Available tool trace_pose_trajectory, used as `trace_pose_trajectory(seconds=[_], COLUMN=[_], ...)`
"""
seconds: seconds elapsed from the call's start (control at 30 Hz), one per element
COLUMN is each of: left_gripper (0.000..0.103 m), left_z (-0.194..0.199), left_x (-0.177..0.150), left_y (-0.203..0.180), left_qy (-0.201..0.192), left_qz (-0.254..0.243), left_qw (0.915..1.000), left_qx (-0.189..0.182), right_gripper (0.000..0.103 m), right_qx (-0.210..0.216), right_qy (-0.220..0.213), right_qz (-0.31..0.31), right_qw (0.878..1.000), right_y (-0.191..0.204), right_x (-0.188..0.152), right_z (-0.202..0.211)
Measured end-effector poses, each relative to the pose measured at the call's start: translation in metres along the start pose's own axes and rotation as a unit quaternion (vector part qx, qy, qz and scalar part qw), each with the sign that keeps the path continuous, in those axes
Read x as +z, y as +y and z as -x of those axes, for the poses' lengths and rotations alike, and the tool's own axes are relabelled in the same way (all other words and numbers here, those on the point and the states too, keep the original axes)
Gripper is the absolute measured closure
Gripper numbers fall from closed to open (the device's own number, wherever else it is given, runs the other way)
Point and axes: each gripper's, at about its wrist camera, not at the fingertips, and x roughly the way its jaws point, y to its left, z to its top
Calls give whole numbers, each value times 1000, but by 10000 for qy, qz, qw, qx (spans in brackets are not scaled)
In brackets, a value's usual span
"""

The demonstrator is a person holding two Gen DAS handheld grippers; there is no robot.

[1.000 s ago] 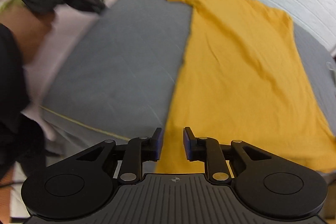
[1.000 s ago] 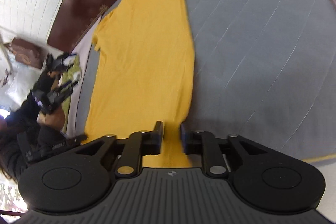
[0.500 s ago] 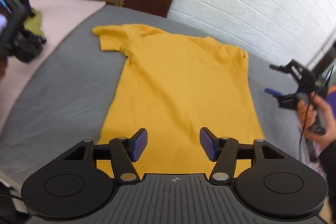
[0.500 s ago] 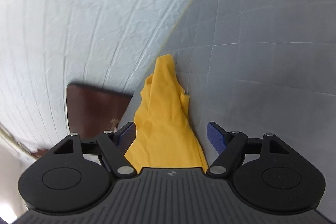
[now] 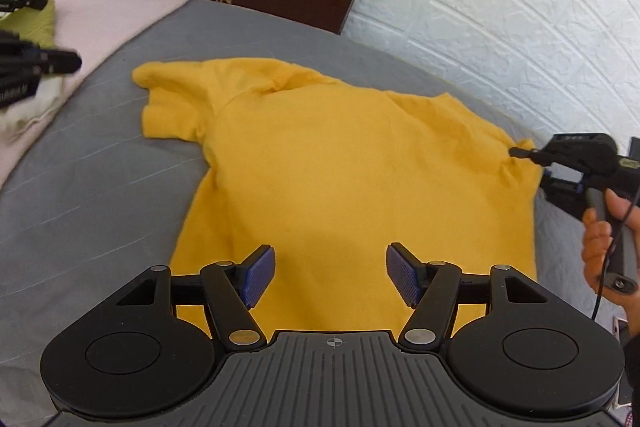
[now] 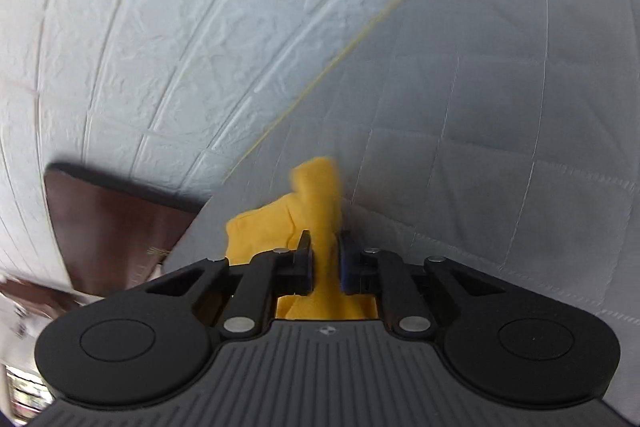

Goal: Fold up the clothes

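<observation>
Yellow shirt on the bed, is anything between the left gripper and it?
Nothing visible. The left gripper hangs over the yellow shirt's near hem, its jaws opening with only bare fabric beneath. The right gripper is closing on a sleeve.

Soft, even daylight fills both views, with no hard glare. In the left wrist view the mustard-yellow cotton T-shirt (image 5: 360,163) is sharp and evenly lit, a faint shadow lying on it toward 6 o'clock; the black clip-like objects (image 5: 28,67) at 9 o'clock are smeared by motion. The right wrist view is softer (blur streaks the white embossed brick wall (image 6: 160,39) and the shirt's tip). Fisheye bending curves straight lines, and the corners go dark.
</observation>
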Motion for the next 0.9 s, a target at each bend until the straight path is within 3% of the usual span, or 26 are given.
trace_pose_trajectory(seconds=[0.2,0.23,0.27,0.3,0.37,0.47,0.5,0.57,0.63,0.67,0.7,0.77,0.8,0.9], left_gripper=[27,27,27,27,27,27,27,25,23,23,22,13,11,8], left_z=[-33,-38,-41,-43,-45,-50,-53,-63,-77,-84,-91,-102,-106,-118], left_x=[1,3,7,12,29,62,75,100,119,126,132,141,145,157], left_y=[-20,-22,-24,-26,-26,-24,-22,-21,-25,-29,-34,-46,-49,-60], left_qy=[152,176,187,186,116,22,3,73,189,229,255,269,264,246], left_qz=[-258,-288,-332,-388,-455,-479,-469,-519,-730,-892,-1090,-1700,-1988,-2842], left_qw=[9996,9994,9993,9991,9986,9975,9972,9962,9935,9909,9875,9759,9691,9430], left_qx=[-9,-13,11,57,243,513,587,691,855,985,1109,1343,1437,1712], right_gripper=[91,90,83,67,66,61,61,57,39,28,27,27,21,16], right_qx=[-616,-766,-925,-1008,-1053,-1496,-1434,-965,-528,-476,-544,-665,-723,-901], right_qy=[-1299,-1259,-1131,-1059,-1035,-1637,-1651,-1348,-822,-610,-459,-130,38,634], right_qz=[672,773,806,769,651,988,1083,1207,1559,1809,2092,2501,2683,3035], right_qw=[9873,9861,9860,9863,9869,9701,9698,9788,9829,9805,9753,9658,9606,9464], right_y=[-8,-12,-19,-26,-37,-28,-23,-13,7,20,32,50,59,73], right_x=[-9,-9,-9,-8,-5,3,8,21,31,34,34,38,40,40], right_z=[55,54,50,50,58,85,90,95,87,80,73,53,43,14])
